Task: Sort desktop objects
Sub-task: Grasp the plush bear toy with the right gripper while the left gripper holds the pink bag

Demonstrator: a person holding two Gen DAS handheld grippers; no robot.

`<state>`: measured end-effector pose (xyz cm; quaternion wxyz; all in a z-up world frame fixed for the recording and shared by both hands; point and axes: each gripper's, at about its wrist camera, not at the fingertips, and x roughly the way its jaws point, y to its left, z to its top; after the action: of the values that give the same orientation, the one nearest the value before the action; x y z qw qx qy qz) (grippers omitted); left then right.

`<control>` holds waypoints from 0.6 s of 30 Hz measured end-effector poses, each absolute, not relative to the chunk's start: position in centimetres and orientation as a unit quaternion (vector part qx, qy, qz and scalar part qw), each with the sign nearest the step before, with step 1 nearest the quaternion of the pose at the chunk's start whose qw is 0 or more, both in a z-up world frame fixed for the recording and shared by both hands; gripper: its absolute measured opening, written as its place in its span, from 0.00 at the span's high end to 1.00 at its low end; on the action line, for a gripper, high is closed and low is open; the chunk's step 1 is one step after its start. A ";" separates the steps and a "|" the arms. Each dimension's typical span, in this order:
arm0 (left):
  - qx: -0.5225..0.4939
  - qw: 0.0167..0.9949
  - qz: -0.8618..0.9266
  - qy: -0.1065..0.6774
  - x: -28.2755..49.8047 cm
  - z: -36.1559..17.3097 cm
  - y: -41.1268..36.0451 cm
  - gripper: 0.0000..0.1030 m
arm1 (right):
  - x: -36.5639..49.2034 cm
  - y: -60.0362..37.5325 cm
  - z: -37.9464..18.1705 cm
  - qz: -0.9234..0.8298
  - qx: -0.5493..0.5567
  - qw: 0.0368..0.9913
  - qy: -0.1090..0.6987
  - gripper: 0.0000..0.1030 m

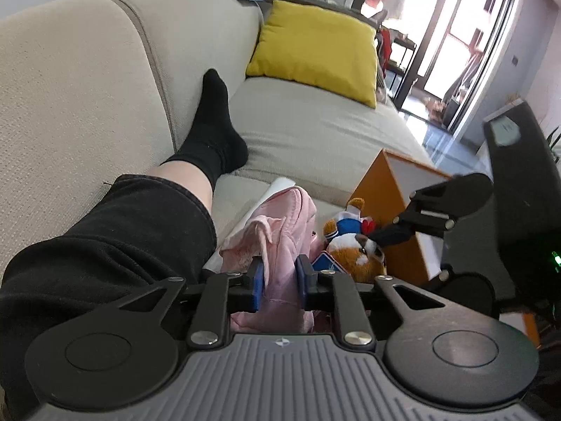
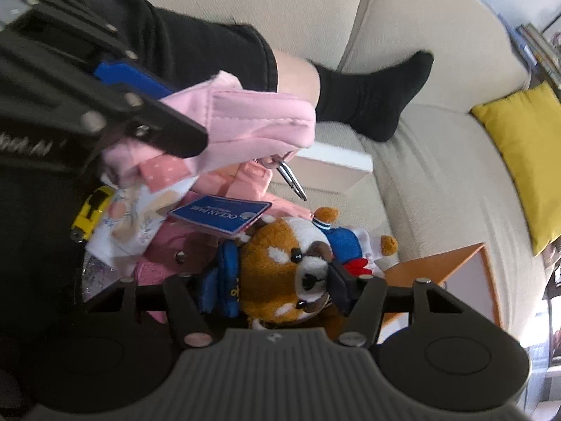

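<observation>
Left gripper [image 1: 279, 282]: jaws nearly closed, blue pads pinching a fold of the pink pouch [image 1: 280, 231]. The right wrist view shows the same grip from the side, with the pouch lifted off the pile and a silver clip [image 2: 292, 179] dangling from its lower edge.

Right gripper [image 2: 280, 280]: jaws about mid-open, straddling the head of the plush dog [image 2: 280, 263]. The plush fills the gap, blue pad against its blue hat on one side and dark pad at its muzzle on the other. Can't tell whether the pads actually squeeze it.

Landmark is the plush dog, brown and white in a blue sailor outfit. It lies on the beige sofa [image 1: 298, 129], right against the orange box [image 1: 389, 189]. Blue card [image 2: 221, 215] overlaps its head. Pink pouch hangs just above the card. Yellow toy car [image 2: 90, 212] sits well off to the card's far side, beside a floral cloth [image 2: 133, 224]. White box [image 2: 333, 163] lies on the seat just behind the pouch. Yellow cushion [image 1: 315, 49] is well away, at the sofa's far end. Person's leg in a black sock [image 1: 214, 122] stretches along the backrest.
</observation>
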<state>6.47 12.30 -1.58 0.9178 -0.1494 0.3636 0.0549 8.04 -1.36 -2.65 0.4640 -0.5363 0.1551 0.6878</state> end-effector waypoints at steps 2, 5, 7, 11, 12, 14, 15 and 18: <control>-0.155 0.920 0.051 0.356 6.3 -1.1 12.2 0.80 | 8.1 -2.0 -1.7 0.693 -0.529 0.468 0.144 0.39; -0.161 0.924 0.043 0.345 6.1 -0.3 11.9 0.80 | 8.5 -2.7 0.0 0.703 -0.513 0.473 0.138 0.39; -0.163 0.926 0.040 0.338 6.0 0.2 11.8 0.81 | 8.8 -3.2 1.1 0.707 -0.502 0.481 0.131 0.39; -0.156 0.935 0.038 0.318 5.6 1.5 11.4 0.81 | 9.7 -4.2 3.1 0.718 -0.474 0.497 0.117 0.39; -0.158 0.936 0.035 0.314 5.6 1.8 11.4 0.81 | 10.0 -4.6 3.6 0.717 -0.468 0.503 0.116 0.39; -0.159 0.937 0.031 0.309 5.7 2.4 11.3 0.81 | 10.6 -5.0 4.3 0.719 -0.458 0.511 0.113 0.39; -0.159 0.938 0.029 0.306 5.7 2.6 11.2 0.81 | 10.9 -5.4 4.8 0.721 -0.451 0.514 0.110 0.39; -0.159 0.941 0.019 0.297 5.9 3.4 10.8 0.81 | 12.1 -6.9 5.9 0.724 -0.435 0.525 0.105 0.39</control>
<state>5.85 10.83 3.38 0.9415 -0.1592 0.2965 0.0189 12.14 -6.94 5.88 0.5250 -0.4347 0.1054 0.7241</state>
